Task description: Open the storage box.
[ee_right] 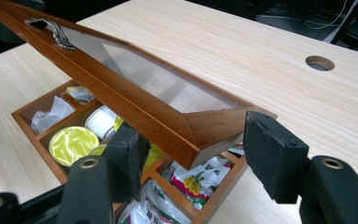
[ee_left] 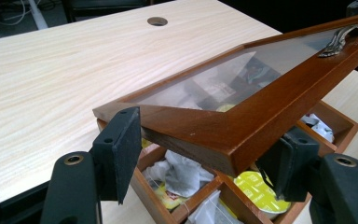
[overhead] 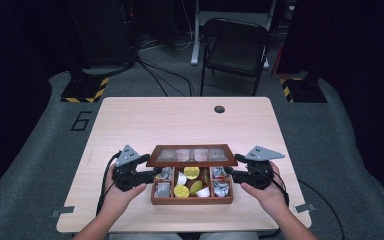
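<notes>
Both grippers [overhead: 156,171] [overhead: 228,172] half-open around lid [overhead: 192,155]

**Box lid half raised**

Wooden box [overhead: 192,200] sits near the front edge of the table [overhead: 130,120], divided into compartments holding sachets and yellow-topped capsules. Its glass-panelled lid [overhead: 192,156], brown frame, metal handle [ee_left: 342,37], is tilted up, hinged along the box's far side.

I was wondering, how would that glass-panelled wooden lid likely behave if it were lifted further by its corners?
The lid looks stiff: thick wooden frame, so it should not flex. Its glass pane is probably fragile if dropped. The polished wood may be slippery, and it stands raised over the box, apt to fall shut.
</notes>
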{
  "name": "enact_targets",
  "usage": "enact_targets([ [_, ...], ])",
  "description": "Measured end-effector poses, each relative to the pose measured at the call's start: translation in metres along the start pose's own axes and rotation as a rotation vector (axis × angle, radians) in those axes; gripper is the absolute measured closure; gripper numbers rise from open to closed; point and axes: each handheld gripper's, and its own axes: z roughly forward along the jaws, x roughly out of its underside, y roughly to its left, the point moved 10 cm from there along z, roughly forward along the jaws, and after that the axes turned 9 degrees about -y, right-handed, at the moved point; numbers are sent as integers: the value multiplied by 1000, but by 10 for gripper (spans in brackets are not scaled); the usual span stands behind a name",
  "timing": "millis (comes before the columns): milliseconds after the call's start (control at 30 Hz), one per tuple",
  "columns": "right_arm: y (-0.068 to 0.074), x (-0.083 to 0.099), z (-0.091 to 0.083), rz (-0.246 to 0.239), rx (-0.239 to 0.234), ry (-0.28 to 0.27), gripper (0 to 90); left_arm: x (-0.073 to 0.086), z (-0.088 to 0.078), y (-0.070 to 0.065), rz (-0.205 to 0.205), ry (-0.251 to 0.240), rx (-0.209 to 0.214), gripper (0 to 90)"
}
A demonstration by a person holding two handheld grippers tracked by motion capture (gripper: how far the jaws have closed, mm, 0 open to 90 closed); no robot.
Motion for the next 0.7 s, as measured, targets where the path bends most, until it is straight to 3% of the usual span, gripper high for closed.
enact_targets([
  [700, -12, -22, 9, 29, 18, -51, 424, -21, 11, 13, 4, -51, -18, 377],
])
